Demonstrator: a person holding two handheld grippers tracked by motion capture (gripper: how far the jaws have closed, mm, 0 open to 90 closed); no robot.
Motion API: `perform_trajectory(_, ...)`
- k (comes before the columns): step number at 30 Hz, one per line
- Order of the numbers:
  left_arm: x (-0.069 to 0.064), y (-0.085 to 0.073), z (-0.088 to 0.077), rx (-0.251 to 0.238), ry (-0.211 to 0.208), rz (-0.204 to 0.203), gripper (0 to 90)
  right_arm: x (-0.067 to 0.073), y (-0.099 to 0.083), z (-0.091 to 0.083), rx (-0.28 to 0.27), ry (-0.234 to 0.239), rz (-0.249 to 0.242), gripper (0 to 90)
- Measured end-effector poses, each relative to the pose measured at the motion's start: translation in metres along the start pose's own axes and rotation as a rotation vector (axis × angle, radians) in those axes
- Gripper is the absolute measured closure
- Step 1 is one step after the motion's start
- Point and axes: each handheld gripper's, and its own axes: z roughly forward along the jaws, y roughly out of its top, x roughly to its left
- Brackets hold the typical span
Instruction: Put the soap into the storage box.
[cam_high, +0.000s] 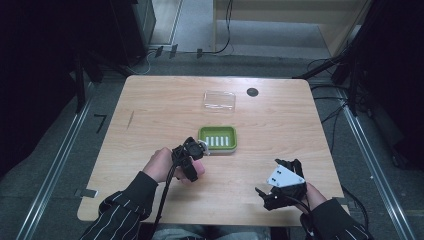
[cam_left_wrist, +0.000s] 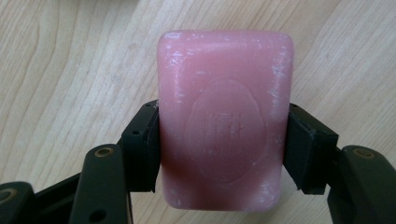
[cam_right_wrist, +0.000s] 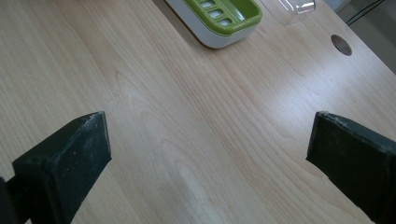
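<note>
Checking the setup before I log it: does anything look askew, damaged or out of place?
Little stands out. The pink rectangular soap bar held in the left tongs has whitish scuffs along its edges. The clear plastic lid lies apart from the green slotted soap dish, which holds no soap. The right tongs are open above bare wood.

The table (cam_high: 150, 107) is pale wood with a smooth, faintly satin grain; the soap bar (cam_left_wrist: 225, 119) looks waxy and matt pink, scuffed whitish, with a stamped emblem; the soap dish (cam_high: 217, 137) is glossy green and white plastic; the lid (cam_high: 219, 100) is clear, shiny plastic; the pads (cam_right_wrist: 70, 161) are matt black, slightly rough.
</note>
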Motion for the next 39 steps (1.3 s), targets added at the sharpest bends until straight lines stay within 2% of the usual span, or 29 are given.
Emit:
perform_trajectory(8,0.0,0.005,-0.004,-0.001,-0.008,0.043,38.6,0.0,0.0,0.0,0.002,-0.003,0.002,0.0)
perform_trajectory(16,0.003,0.009,-0.008,0.001,-0.01,0.07,38.6,0.0,0.0,0.0,-0.001,-0.008,0.001,0.0)
perform_trajectory(25,0.007,0.015,-0.012,0.019,-0.023,0.106,38.6,0.0,0.0,0.0,-0.001,-0.005,0.005,0.0)
perform_trajectory(39,0.013,0.025,-0.02,0.006,-0.024,0.139,38.6,0.0,-0.002,-0.001,0.005,-0.009,0.011,0.0)
